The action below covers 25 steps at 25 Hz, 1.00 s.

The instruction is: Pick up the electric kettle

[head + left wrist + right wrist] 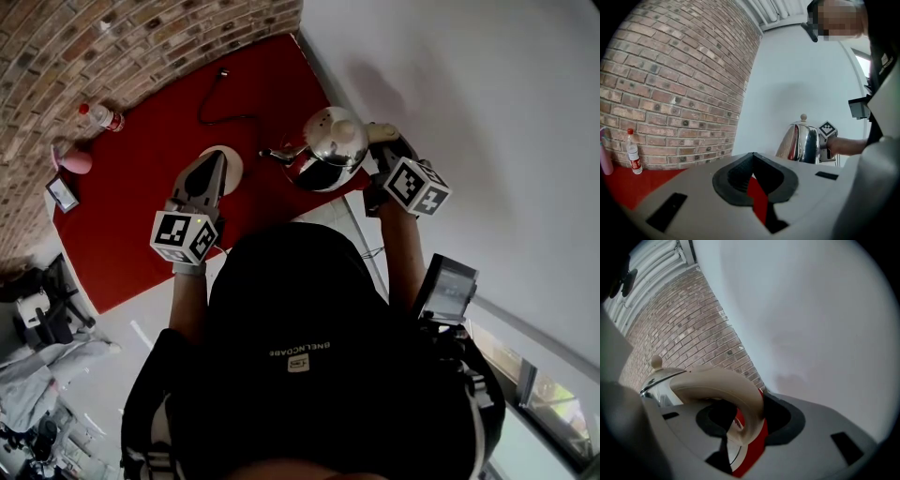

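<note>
The shiny steel electric kettle with a round knob on its lid stands at the right edge of the red mat; its spout points left. My right gripper reaches in from the kettle's right side. In the right gripper view the cream handle passes between the black pads, and the right gripper is shut on it. My left gripper hovers over a white round base, jaws shut and holding nothing. In the left gripper view the kettle shows beyond the left gripper.
A brick wall borders the mat at the back, a white wall at the right. A black cord lies on the mat. A small bottle, a pink object and a small frame sit at the mat's left edge.
</note>
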Available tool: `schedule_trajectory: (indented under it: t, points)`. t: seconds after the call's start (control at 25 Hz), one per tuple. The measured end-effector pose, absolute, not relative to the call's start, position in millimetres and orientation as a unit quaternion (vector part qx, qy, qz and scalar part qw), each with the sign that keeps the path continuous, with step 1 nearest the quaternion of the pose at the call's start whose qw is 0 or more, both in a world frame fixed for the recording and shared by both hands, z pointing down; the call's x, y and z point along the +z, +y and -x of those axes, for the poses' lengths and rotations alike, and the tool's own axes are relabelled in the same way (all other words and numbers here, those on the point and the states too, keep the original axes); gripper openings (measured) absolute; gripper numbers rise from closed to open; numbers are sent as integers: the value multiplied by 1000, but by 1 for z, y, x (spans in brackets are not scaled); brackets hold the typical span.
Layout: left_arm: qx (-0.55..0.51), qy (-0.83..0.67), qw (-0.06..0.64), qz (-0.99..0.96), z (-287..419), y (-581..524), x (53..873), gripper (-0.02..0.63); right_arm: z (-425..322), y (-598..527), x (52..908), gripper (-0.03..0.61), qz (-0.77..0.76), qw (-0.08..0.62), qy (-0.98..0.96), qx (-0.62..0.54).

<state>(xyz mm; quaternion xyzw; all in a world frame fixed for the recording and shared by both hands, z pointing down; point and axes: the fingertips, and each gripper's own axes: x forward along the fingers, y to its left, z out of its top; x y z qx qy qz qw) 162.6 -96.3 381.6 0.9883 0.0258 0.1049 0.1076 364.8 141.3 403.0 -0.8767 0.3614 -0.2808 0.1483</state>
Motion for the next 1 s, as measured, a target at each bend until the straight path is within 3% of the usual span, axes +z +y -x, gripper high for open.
schedule_trajectory:
  t: [1.0]
  points:
    - [110,11,118,-987,-149,-112,391,6,-360,123,412,170,872,154,363,-291]
